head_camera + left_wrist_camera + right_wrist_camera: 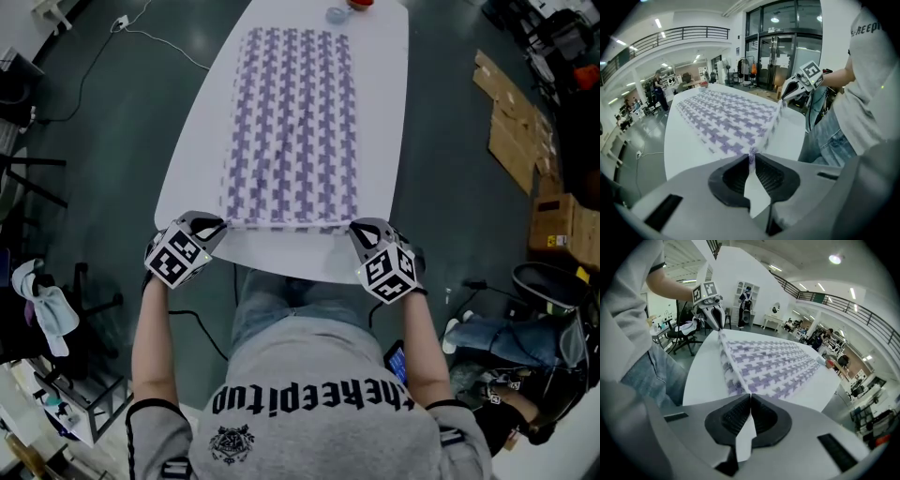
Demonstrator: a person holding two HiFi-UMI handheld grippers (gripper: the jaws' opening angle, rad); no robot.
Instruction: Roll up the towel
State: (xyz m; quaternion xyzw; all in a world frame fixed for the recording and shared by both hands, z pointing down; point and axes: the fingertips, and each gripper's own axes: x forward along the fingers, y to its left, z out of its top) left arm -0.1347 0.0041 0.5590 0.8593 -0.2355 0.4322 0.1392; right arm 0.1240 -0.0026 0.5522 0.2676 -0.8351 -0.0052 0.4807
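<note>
At lower left of the head view, the left hand-held gripper (212,228) is pinching the towel's (292,122) near left corner, its jaws standing narrow with the cloth between them. One towel, white with a purple check, is lying flat along the one white tabletop (192,155), running from the frame's middle to its top. Its near edge is hanging taut between the two hand-held grippers, just clear of the tabletop. At lower right, the right hand-held gripper (363,232) is clamping the near right corner, its jaws almost together on the cloth. Two small things are sitting at the top edge, past the towel's far end: one blue (336,15) and one red (360,3). Cardboard (516,122) is lying on the floor at upper right.
</note>
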